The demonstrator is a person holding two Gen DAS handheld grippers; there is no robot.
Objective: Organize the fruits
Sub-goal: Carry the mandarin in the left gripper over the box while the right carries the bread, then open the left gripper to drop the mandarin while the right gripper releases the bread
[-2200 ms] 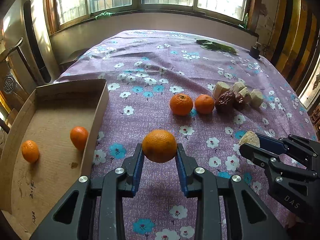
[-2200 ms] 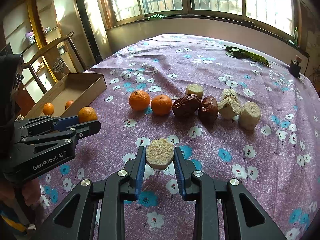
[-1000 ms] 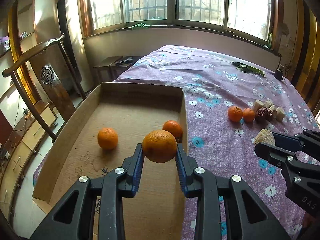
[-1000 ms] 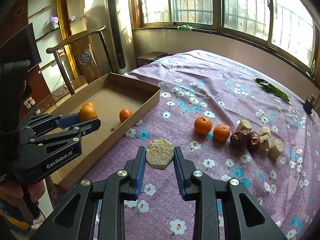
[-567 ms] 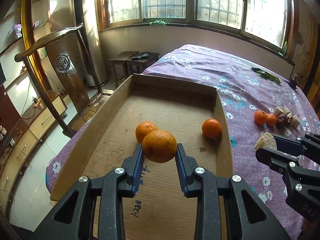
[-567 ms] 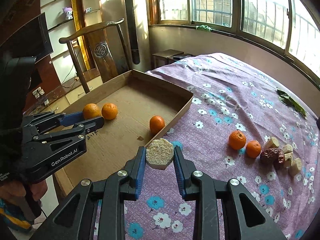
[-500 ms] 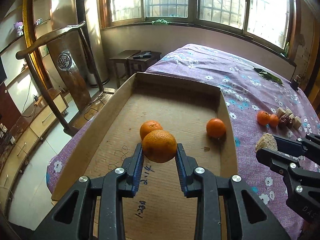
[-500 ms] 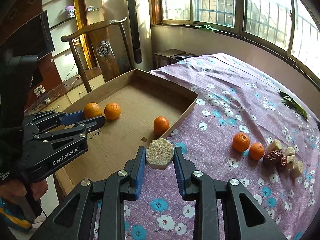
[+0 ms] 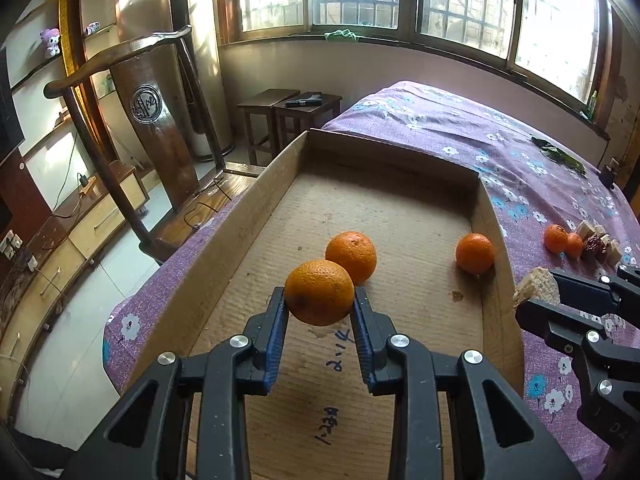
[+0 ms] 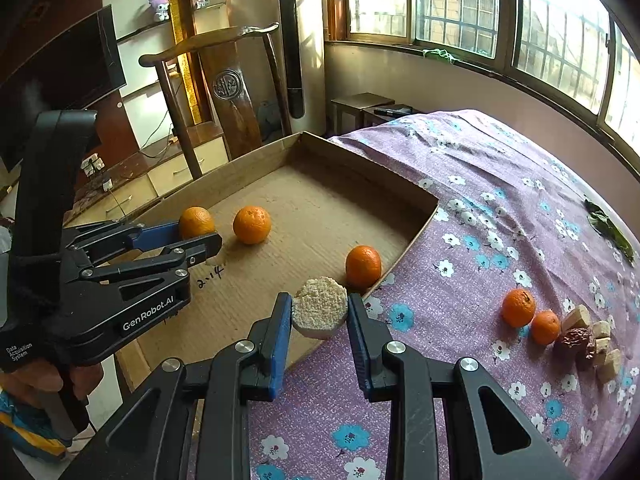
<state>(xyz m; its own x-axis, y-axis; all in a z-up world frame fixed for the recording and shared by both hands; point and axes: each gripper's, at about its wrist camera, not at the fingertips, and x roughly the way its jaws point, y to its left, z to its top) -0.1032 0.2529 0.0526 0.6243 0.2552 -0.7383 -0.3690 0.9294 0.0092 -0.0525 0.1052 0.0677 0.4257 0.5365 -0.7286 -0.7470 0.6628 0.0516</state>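
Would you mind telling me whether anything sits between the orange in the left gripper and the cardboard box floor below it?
Nothing visible blocks it. The left gripper holds the orange above bare box floor. The nearest loose orange lies just beyond it, another by the right wall.

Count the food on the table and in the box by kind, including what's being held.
Oranges: 5
Beige cut chunks: about 5; the far pile is too small to be sure
Dark dried fruits: about 2
Total: about 12
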